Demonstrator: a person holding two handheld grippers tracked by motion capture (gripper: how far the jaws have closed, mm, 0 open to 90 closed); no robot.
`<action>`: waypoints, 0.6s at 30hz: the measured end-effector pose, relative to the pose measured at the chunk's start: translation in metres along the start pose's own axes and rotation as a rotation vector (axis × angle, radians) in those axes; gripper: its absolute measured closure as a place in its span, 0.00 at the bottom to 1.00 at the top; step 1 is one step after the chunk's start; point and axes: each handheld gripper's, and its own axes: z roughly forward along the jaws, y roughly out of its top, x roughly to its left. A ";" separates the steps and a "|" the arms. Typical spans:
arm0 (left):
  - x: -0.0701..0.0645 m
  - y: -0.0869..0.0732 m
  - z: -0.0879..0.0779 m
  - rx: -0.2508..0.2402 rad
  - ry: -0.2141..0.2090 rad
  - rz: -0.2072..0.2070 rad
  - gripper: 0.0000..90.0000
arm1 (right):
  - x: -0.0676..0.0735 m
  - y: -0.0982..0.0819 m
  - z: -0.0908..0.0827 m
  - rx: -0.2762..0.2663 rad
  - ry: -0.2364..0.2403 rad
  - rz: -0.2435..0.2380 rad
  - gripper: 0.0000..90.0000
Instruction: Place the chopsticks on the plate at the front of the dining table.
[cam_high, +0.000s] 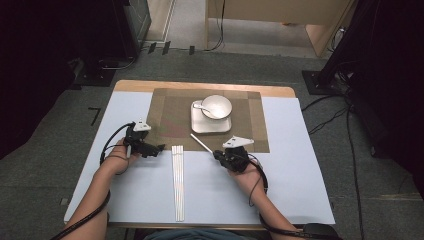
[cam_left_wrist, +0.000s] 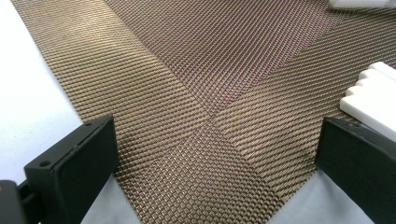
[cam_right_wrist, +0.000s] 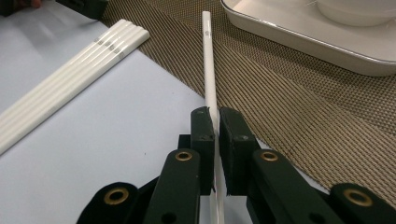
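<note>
My right gripper (cam_right_wrist: 215, 114) is shut on a single white chopstick (cam_right_wrist: 208, 70), which points away from it over the edge of the brown woven placemat (cam_right_wrist: 299, 98). In the high view this chopstick (cam_high: 200, 142) slants up and left from the right gripper (cam_high: 216, 154) toward the square white plate (cam_high: 196, 125). Several more white chopsticks (cam_high: 177, 182) lie side by side on the table between my hands. My left gripper (cam_high: 159, 148) rests at the mat's near left corner. Its jaws stand wide open (cam_left_wrist: 215, 135) with only mat between them, and the chopstick ends (cam_left_wrist: 373, 88) lie just beyond its right jaw.
A white bowl (cam_high: 216, 106) with a white spoon (cam_high: 200, 106) in it sits on the plate at the back of the placemat (cam_high: 170, 117). The pale table (cam_high: 300, 190) ends close to my body. Dark stands and cables surround it on the floor.
</note>
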 end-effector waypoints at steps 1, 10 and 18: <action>0.000 0.000 0.000 -0.001 -0.001 0.000 0.00 | 0.000 0.001 0.000 0.002 0.003 0.001 0.95; 0.000 0.000 0.000 -0.001 0.000 0.000 0.00 | 0.000 0.005 0.004 0.010 0.009 -0.005 0.95; 0.000 0.000 0.000 -0.002 0.001 0.001 0.00 | 0.000 0.009 0.008 0.011 0.014 -0.015 0.95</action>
